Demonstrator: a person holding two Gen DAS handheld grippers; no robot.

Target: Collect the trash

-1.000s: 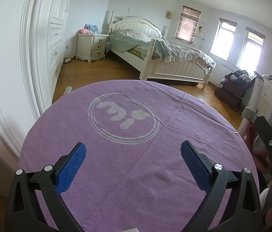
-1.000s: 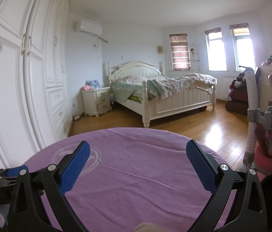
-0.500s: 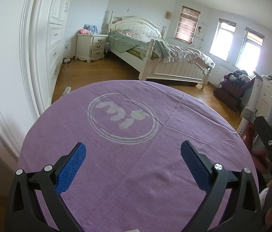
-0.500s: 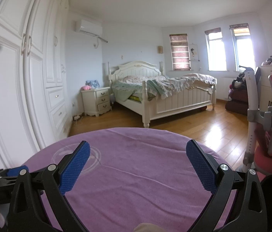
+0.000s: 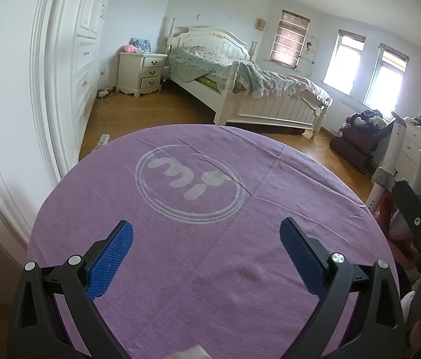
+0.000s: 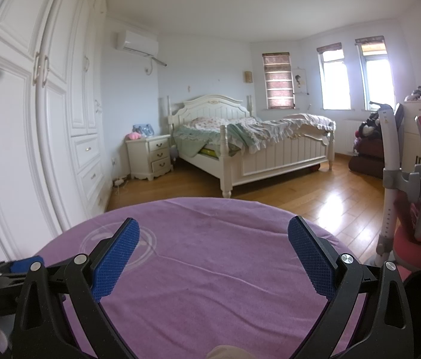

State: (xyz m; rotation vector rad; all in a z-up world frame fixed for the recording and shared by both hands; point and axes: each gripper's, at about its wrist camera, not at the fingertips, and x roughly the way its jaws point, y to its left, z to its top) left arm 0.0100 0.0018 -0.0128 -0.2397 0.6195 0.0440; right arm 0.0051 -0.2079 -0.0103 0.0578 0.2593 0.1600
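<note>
Search step, by the look: both your left gripper (image 5: 206, 233) and right gripper (image 6: 213, 233) gape empty above the purple tablecloth (image 5: 240, 269); find trash first, none clearly visible.

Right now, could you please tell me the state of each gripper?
Left gripper: open, holding nothing, above the purple tablecloth.
Right gripper: open, holding nothing, fingers wide apart.

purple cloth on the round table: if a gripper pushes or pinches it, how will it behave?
The purple cloth probably bunches rather than slides as a sheet: creases already cross it near the printed logo. It drapes over the table edge, so likely floppy and light. A pinch by the open left gripper would likely lift only a fold.
</note>
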